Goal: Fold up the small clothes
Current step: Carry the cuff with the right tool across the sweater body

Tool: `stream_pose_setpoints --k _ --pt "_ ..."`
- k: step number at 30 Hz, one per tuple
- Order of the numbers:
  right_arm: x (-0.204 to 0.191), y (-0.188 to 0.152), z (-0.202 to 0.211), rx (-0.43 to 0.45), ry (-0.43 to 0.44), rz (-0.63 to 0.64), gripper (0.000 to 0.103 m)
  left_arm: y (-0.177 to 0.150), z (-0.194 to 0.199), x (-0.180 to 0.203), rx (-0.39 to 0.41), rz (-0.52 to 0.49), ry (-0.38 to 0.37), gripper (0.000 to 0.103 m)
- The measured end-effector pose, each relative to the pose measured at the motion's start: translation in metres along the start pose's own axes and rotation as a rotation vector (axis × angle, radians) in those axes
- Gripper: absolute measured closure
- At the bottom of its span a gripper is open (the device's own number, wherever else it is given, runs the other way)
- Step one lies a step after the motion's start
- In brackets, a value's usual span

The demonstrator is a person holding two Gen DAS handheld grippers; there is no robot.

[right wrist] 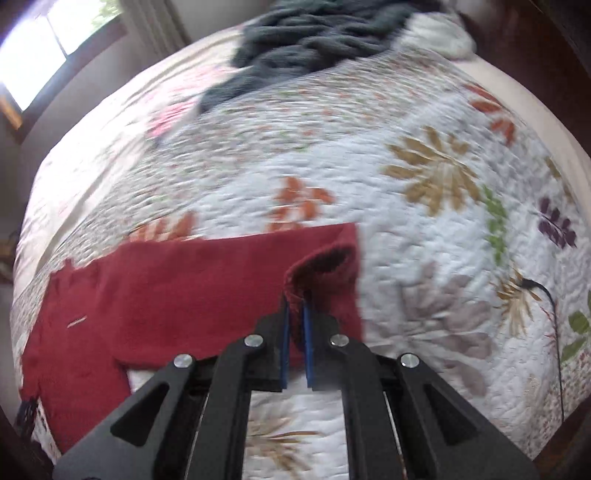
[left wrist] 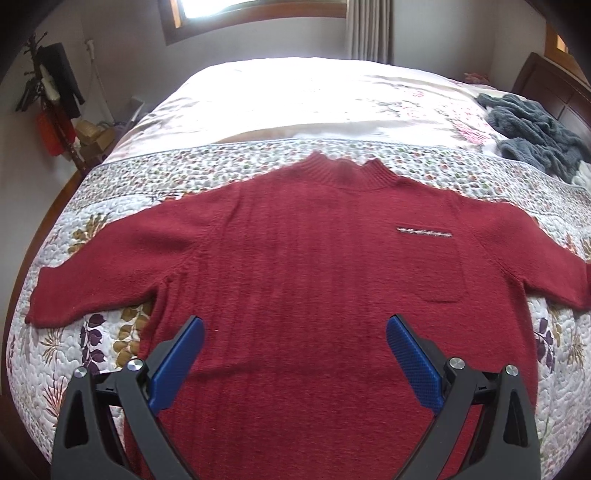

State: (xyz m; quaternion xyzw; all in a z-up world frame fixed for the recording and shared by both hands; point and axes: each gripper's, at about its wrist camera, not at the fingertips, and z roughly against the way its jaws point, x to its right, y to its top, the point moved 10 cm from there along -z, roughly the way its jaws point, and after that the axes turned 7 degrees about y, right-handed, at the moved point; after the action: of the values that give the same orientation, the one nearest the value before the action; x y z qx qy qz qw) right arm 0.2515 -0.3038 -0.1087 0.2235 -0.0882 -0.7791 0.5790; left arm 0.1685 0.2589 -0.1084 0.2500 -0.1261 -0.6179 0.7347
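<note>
My right gripper [right wrist: 295, 317] is pinched on the sweater [left wrist: 295, 258] cuff, sleeve running toward frame left; my left gripper [left wrist: 295, 328] hangs wide open, empty, over the hem.

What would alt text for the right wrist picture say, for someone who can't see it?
The right gripper is pinched shut on the cuff of a red sweater sleeve, which lies across a floral quilt on a bed. A dark grey garment sits bunched farther back.
</note>
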Motion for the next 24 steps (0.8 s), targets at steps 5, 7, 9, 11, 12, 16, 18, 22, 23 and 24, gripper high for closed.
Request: stream_pose_setpoints --k 5,7,9,11,12,16,18,22,23,24 --pt "-0.106 -0.007 -0.020 -0.033 0.114 0.128 0.099 0.002 -0.006 -0.007 -0.011 0.018 -0.019 0.004" --pt "-0.150 -0.016 -0.029 -0.052 0.165 0.178 0.099 0.004 -0.009 -0.008 -0.012 0.026 -0.028 0.004" --pt "-0.184 -0.024 -0.035 -0.060 0.182 0.220 0.099 0.007 -0.014 -0.011 -0.017 0.032 -0.030 0.004" --pt "-0.215 -0.032 -0.045 -0.082 0.229 0.245 0.099 0.009 -0.020 -0.016 -0.028 0.039 -0.031 0.004" --pt "-0.228 -0.036 -0.049 -0.092 0.251 0.252 0.099 0.010 -0.023 -0.018 -0.033 0.043 -0.031 0.004" --pt "-0.271 -0.050 -0.065 -0.129 0.303 0.298 0.099 0.011 -0.030 -0.026 -0.043 0.049 -0.031 0.004" --pt "-0.290 -0.057 -0.076 -0.152 0.330 0.311 0.098 0.010 -0.031 -0.029 -0.046 0.054 -0.032 0.004" --pt "-0.308 -0.071 -0.100 -0.212 0.367 0.300 0.098 0.006 -0.036 -0.035 -0.062 0.060 -0.037 0.004" --pt "-0.310 -0.075 -0.109 -0.226 0.359 0.297 0.098 0.005 -0.037 -0.036 -0.066 0.061 -0.038 0.004" --pt "-0.311 -0.078 -0.116 -0.238 0.348 0.298 0.098 0.004 -0.038 -0.036 -0.070 0.061 -0.039 0.004"
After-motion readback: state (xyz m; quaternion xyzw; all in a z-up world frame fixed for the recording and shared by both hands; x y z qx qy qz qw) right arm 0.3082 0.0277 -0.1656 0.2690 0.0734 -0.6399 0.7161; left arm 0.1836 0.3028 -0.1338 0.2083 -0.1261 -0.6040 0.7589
